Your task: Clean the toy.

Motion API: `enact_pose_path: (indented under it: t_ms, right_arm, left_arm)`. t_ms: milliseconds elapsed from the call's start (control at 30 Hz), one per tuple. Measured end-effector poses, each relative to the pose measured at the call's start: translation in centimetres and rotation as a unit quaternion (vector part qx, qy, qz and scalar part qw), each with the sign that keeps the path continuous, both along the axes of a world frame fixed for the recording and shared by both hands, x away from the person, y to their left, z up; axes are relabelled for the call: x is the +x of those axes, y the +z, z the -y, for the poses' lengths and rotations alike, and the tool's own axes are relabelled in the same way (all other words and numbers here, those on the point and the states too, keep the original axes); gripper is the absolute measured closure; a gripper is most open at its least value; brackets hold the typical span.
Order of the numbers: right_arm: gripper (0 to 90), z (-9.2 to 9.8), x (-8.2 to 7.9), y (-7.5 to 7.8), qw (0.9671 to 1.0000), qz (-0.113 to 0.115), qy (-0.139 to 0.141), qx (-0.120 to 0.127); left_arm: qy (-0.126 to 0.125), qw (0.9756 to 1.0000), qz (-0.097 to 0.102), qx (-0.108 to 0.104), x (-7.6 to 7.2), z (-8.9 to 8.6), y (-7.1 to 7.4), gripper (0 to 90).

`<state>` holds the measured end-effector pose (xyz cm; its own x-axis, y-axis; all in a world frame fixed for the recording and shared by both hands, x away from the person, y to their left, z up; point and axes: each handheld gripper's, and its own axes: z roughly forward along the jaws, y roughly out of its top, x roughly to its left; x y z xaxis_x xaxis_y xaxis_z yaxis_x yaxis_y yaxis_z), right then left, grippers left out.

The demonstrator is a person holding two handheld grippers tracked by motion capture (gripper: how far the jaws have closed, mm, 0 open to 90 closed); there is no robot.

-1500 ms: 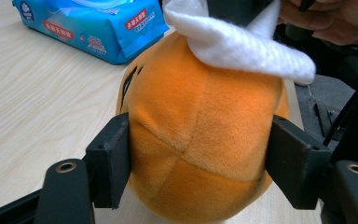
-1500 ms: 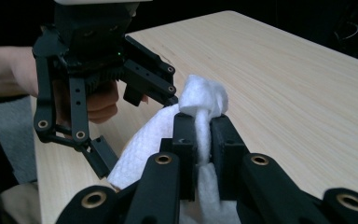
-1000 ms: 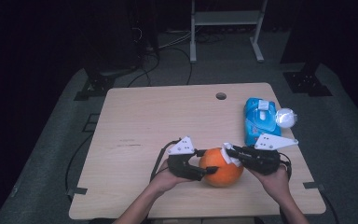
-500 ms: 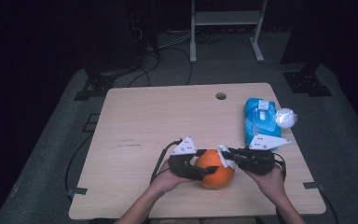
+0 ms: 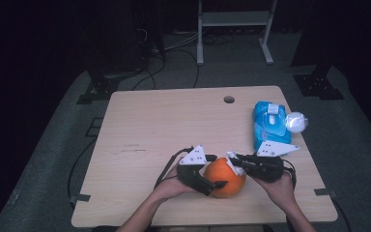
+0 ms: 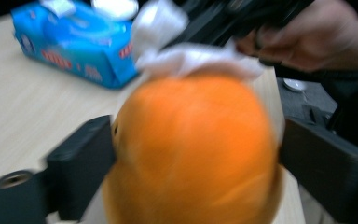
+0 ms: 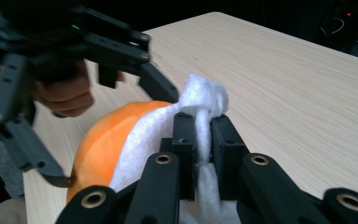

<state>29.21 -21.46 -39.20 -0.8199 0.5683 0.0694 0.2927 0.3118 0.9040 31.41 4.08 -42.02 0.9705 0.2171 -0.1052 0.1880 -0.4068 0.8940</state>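
An orange ball-like fruit [image 5: 225, 178] rests on the wooden table [image 5: 164, 121] near its front edge. My left gripper [image 5: 214, 174] straddles it from the left. Its jaws have just been opening and stand wide, with the orange [image 6: 191, 149] between them, blurred in the left gripper view. From the right, my right gripper [image 5: 234, 162] is shut on a white wipe [image 7: 204, 98], which is draped against the top of the orange [image 7: 102, 140]. The right gripper view shows the cloth pinched between its fingertips [image 7: 185, 128].
A blue pack of wipes [image 5: 269, 123] lies at the table's right side, with a white round object [image 5: 296, 122] beside it at the edge. A small hole [image 5: 229, 99] sits near the far edge. Stands and cables cover the dark floor behind.
The left gripper's jaws have spread wider around the orange. Both hands stay in nearly the same place, and the wipe stays against the fruit.
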Motion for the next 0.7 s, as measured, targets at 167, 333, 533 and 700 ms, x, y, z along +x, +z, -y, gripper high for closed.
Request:
enact_pose_path:
  t_ms: [167,333,533,700]
  right_arm:
    - [80.9,0.0,0.1,0.0,1.0,0.0,-0.004,-0.001]
    - [80.9,0.2,-0.3,0.7,0.9999,0.01,-0.003,0.012]
    - [80.6,-0.6,-1.2,1.8,0.9992,0.028,0.016,0.025]
    - [80.8,-0.8,-0.8,0.8,0.9997,0.019,0.015,0.009]
  left_arm:
    - [0.007,1.0,-0.001,-0.005,0.1,0.0,-0.7,17.8]
    - [0.043,0.9991,0.0,-0.001,-0.2,-0.3,0.7,31.3]
    - [0.068,0.9973,-0.028,-0.003,-0.1,-0.4,1.2,31.9]
    - [0.048,0.9984,-0.029,0.01,-0.3,0.1,0.6,25.7]
